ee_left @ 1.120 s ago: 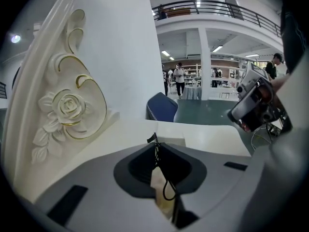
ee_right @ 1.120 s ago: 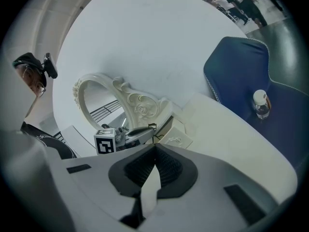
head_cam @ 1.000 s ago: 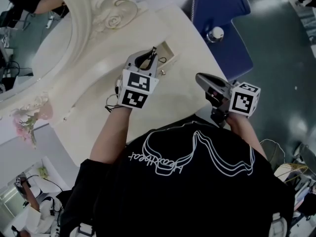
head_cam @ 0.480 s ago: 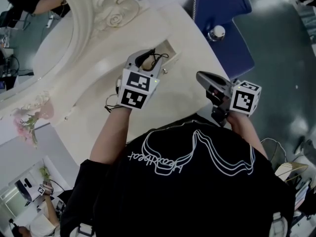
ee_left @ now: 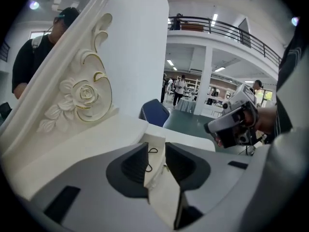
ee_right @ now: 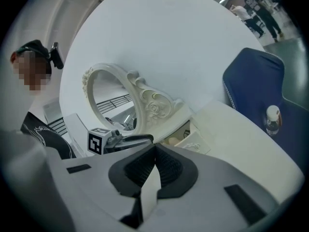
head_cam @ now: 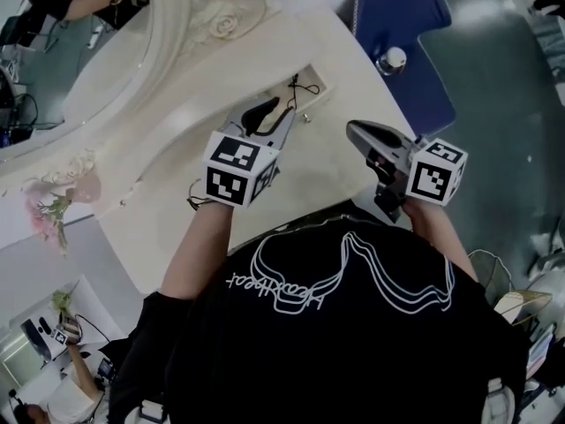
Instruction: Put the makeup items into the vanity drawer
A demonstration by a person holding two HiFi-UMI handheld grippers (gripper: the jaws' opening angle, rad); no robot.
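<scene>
Currently your left gripper (ee_left: 156, 153) hangs just above the open drawer (head_cam: 320, 87). Its jaws have just been opening and now stand a narrow gap apart, with nothing between the pads. A black corded item (ee_left: 151, 151) lies inside the drawer. Your right gripper (ee_right: 154, 151) is well to the right, jaws closed together, empty.

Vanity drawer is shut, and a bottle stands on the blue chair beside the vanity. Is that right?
Not quite. The head view shows the drawer pulled open, not shut. The rest holds: the bottle stands on the blue chair beside the vanity.
</scene>
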